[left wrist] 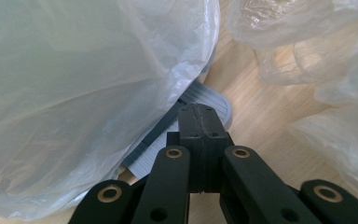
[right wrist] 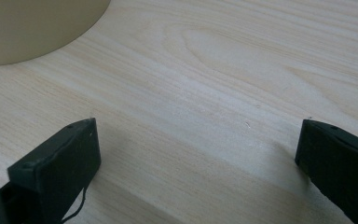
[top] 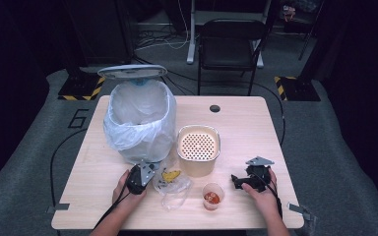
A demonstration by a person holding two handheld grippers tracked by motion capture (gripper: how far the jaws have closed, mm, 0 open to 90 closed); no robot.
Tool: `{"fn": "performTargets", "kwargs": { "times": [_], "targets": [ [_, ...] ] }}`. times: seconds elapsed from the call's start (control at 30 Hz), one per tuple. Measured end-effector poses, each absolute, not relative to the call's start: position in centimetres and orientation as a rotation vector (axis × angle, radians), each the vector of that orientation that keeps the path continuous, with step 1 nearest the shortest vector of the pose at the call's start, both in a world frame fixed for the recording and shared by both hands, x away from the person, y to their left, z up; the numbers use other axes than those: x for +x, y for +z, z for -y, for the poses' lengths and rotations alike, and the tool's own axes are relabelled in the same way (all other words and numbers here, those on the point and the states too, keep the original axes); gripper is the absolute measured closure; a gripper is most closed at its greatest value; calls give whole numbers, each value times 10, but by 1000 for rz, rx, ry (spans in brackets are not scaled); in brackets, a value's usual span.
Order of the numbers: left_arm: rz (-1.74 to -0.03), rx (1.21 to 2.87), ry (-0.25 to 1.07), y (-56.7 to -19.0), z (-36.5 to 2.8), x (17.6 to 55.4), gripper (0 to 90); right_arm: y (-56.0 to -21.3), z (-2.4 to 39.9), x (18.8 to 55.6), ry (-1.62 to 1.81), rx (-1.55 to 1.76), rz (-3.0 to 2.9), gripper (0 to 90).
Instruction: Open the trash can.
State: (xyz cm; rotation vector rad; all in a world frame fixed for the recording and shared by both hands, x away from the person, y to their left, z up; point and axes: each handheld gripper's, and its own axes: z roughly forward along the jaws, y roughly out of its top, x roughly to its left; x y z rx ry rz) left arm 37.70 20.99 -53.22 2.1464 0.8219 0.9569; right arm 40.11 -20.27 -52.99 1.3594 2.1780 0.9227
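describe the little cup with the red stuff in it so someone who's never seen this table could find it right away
Start at the big bin lined with a white plastic bag on the table's left half, then move right to the beige container with a perforated insert beside it. Just in front of that, toward the person, stands the small clear cup. It is the smallest vessel there, with something reddish-orange at its bottom.

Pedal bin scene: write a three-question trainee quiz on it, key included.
1. True or false: the left tool is shut and points at the pedal of the lined pedal bin.
2. The small clear cup stands: A) inside the bin, B) on the table in front of the beige perforated container, C) on the folding chair.
3. Fill in: the right tool rests over bare wood with its jaws ____.

Key: 1 true; 2 B; 3 open.
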Motion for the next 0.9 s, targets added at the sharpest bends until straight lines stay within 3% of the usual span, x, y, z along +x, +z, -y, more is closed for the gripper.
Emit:
{"fn": "performTargets", "kwargs": {
  "times": [0.13,0.23,0.37,0.77,0.9],
  "targets": [
    [-821,2146,974,-533,-209,377,900,-530,203,401,923,1365,-2178,11],
    [-819,2151,971,-533,-209,376,900,-528,204,399,968,1330,-2168,169],
    [-814,2156,977,-533,-209,376,900,-526,203,398,963,1327,-2183,198],
    [-816,2156,974,-533,-208,376,900,-500,193,392,977,1227,-2195,210],
    [-813,2151,994,-533,-208,375,900,-491,192,390,1010,1230,-2182,150]
  ]
}}
